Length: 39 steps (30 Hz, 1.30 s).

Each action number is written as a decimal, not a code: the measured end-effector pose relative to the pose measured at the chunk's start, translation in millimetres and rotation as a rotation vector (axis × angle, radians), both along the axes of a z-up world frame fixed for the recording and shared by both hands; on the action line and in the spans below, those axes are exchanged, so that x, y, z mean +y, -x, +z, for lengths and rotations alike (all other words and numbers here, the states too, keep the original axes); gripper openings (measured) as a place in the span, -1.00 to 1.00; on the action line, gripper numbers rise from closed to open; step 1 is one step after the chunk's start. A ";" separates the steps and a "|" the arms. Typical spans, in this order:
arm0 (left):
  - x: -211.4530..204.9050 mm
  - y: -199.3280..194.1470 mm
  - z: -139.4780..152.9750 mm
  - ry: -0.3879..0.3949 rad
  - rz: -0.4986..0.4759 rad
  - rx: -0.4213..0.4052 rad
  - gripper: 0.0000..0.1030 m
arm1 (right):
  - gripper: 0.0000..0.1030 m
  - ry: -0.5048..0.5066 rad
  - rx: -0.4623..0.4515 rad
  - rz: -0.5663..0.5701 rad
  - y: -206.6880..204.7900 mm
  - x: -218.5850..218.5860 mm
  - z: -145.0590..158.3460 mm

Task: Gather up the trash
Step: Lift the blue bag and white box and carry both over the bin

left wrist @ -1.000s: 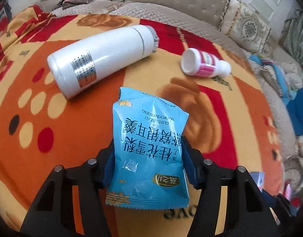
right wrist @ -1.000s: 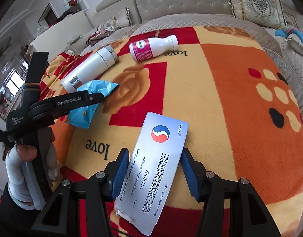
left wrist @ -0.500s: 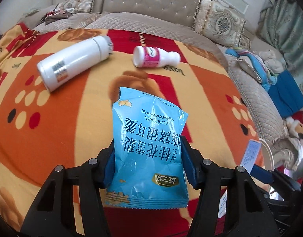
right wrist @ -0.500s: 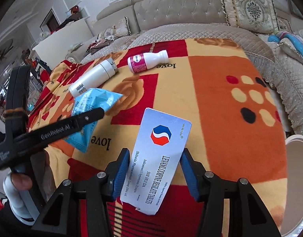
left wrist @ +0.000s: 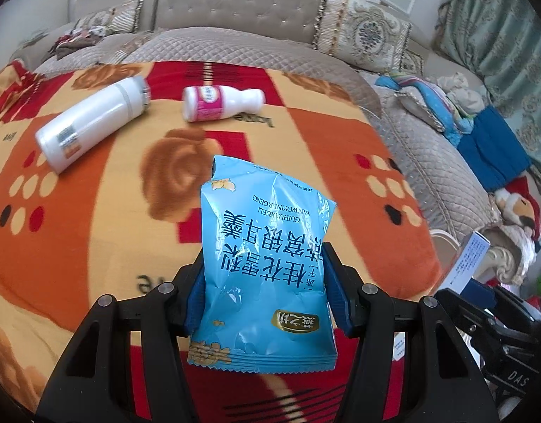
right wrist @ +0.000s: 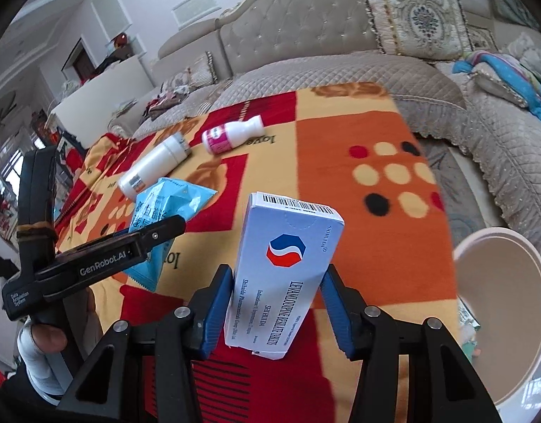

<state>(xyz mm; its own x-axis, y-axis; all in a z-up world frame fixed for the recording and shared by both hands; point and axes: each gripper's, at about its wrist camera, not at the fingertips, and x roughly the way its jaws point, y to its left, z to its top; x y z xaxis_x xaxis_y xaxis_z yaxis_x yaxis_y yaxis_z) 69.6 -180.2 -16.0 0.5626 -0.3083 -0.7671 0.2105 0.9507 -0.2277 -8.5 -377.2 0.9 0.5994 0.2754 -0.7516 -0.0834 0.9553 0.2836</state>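
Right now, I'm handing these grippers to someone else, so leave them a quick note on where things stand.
Left gripper: shut on the blue snack packet, lifted off the blanket.
Right gripper: shut on the white medicine box, also lifted.
Bin: round pale tub at the right edge of the blanket, beside the right gripper. Some scraps seem to lie at its left rim.
Done: both pieces picked up.
Left: drop both in the bin, then probably fetch the white flask and the small pink-labelled bottle, both lying on their sides at the far end of the blanket.
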 end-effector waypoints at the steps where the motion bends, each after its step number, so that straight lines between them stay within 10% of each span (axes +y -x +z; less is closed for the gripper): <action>1: -6.5 1.1 0.9 0.000 -0.011 0.000 0.09 | -0.03 -0.001 -0.002 -0.006 1.2 -3.5 0.7; 23: -198.1 44.7 10.9 -0.015 -0.331 -0.009 0.09 | -0.03 -0.002 -0.035 -0.339 72.7 -179.2 21.2; 39: -267.0 51.8 -17.2 -0.048 -0.414 0.054 0.10 | -0.03 -0.003 0.055 -0.459 87.3 -235.9 -26.9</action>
